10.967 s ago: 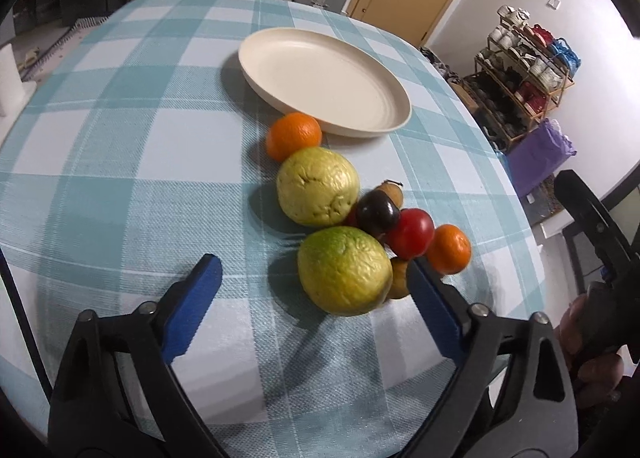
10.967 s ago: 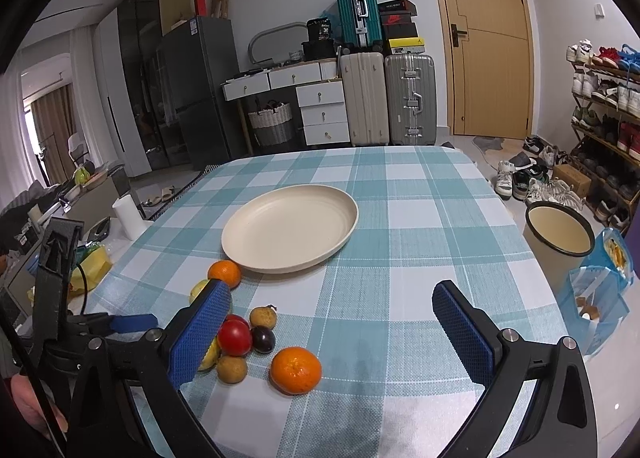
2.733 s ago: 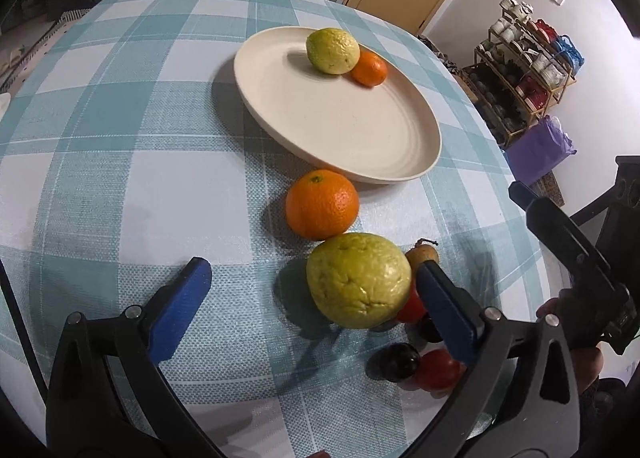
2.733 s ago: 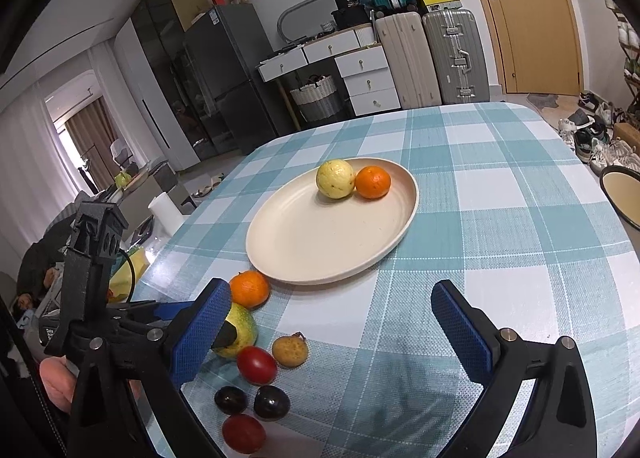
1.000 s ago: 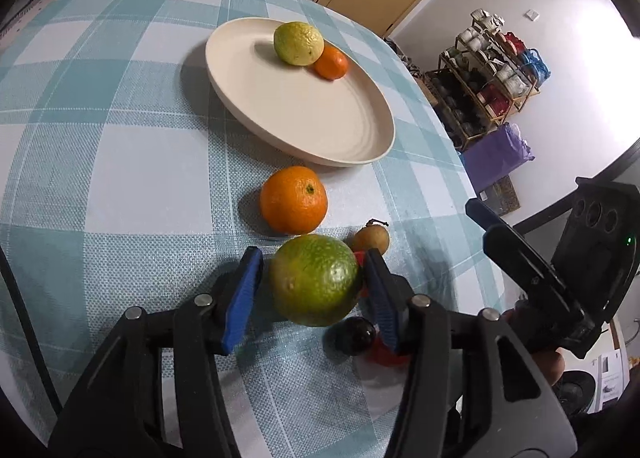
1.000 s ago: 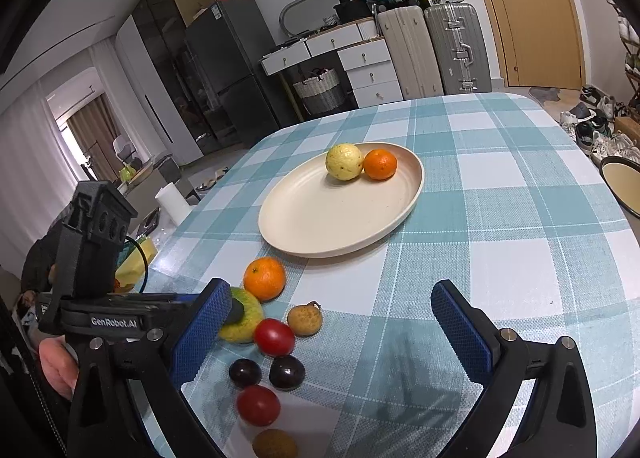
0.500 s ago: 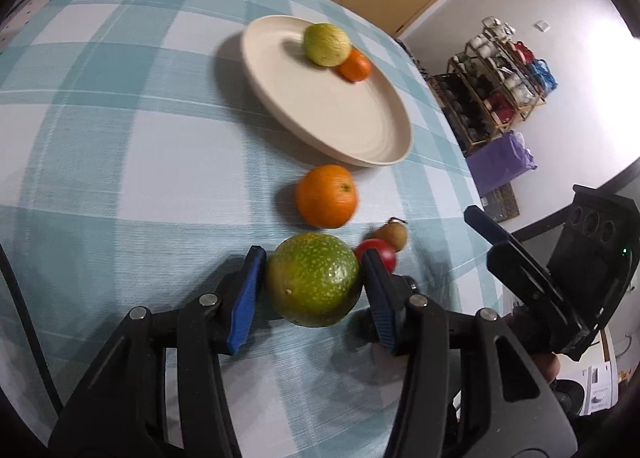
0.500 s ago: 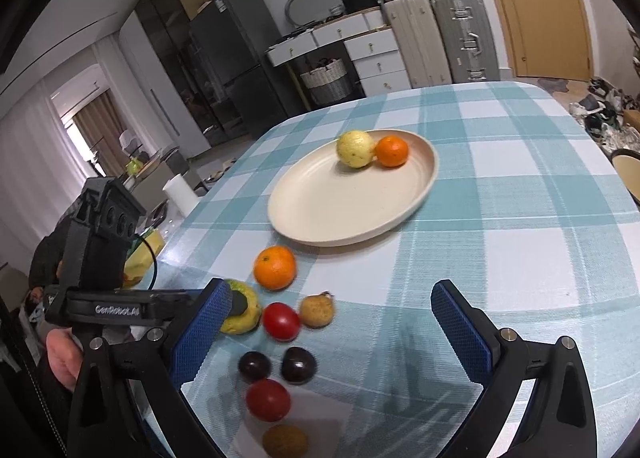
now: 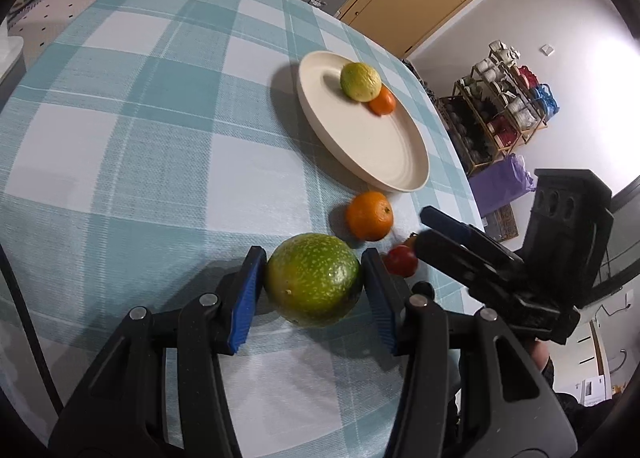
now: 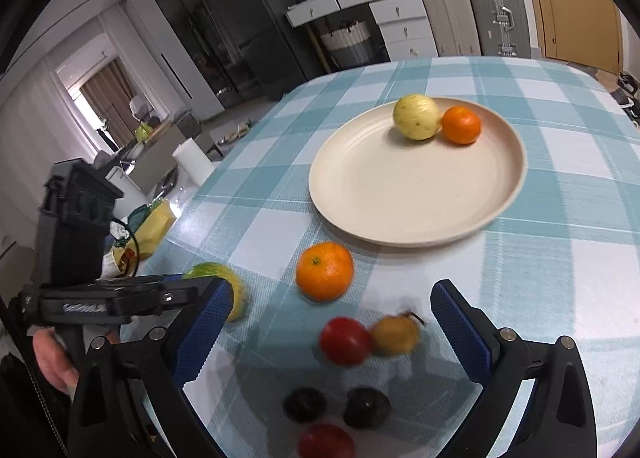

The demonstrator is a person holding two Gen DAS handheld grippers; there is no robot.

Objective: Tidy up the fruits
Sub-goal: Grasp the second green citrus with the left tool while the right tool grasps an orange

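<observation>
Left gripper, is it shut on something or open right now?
Shut: the left gripper has both blue pads pressed against the green fruit.

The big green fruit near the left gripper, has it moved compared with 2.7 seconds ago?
Yes. The green fruit left the orange, now held clear in the left gripper.

Home: fridge (image 10: 256, 18), suitcases (image 10: 496, 10), shoe rack (image 9: 508, 98)
</observation>
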